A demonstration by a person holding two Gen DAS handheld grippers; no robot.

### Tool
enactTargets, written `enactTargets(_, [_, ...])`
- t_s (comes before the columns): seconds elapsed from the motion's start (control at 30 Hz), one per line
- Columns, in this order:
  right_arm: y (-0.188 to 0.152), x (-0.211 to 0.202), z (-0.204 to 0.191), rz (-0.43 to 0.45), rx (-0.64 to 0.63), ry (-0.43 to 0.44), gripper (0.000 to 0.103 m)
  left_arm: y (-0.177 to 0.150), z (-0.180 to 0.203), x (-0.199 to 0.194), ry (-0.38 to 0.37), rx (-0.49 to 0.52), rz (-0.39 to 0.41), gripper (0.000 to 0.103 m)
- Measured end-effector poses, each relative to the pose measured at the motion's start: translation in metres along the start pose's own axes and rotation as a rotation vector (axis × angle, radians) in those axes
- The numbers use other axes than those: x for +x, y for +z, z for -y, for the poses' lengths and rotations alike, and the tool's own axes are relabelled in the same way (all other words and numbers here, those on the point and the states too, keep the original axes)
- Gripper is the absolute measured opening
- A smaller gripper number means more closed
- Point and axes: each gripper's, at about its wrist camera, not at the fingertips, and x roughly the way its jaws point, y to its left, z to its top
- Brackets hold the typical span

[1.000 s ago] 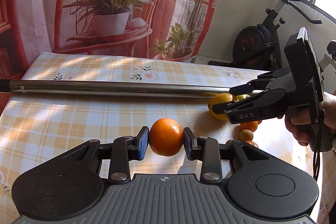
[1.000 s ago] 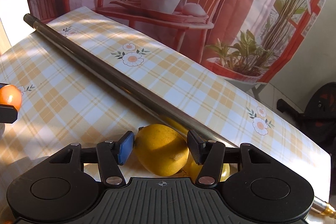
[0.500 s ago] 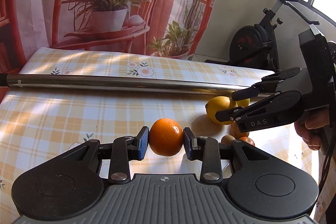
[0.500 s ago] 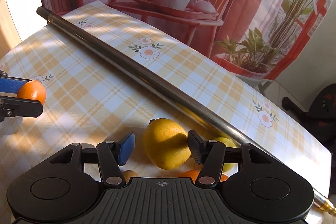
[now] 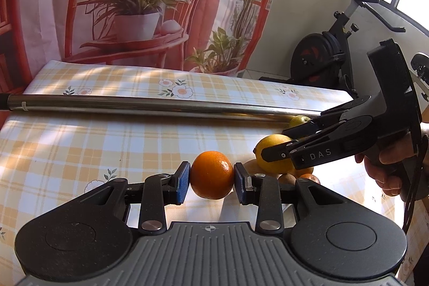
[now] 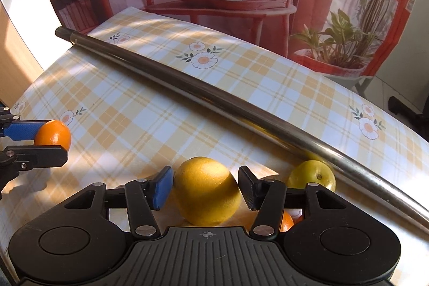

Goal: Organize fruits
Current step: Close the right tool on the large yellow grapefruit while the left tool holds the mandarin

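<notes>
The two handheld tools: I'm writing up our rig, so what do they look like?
Both are black plastic. The left tool has a ribbed grey base, round side discs, silver pivot screws and blue finger pads. The right tool matches; its side reads "DAS", with a pistol grip and a hanging black cable.

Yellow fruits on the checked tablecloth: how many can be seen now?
2. The large yellow lemon sits between the right gripper's open fingers. The small yellow-green fruit lies against the long metal pipe. More may be hidden behind the gripper.
</notes>
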Motion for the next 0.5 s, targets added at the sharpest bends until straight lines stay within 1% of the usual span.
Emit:
enactTargets(0.07, [-0.003, 0.001, -0.003, -0.008, -0.014, -0.015, 0.052, 0.0, -0.001, 0.001, 0.001, -0.002, -0.004, 0.037])
enactTargets(0.27, [-0.005, 0.007, 0.002, -0.02, 0.015, -0.027, 0.053, -0.002, 0.003, 0.003, -0.006, -0.003, -0.013, 0.037])
enactTargets(0.37, [-0.004, 0.011, 0.001, -0.04, 0.003, -0.038, 0.053, -0.003, 0.004, 0.001, -0.016, 0.003, -0.012, 0.037])
enactTargets(0.5, [-0.006, 0.021, 0.006, -0.075, 0.034, -0.047, 0.053, -0.004, 0.006, 0.0, -0.021, 0.01, -0.011, 0.037])
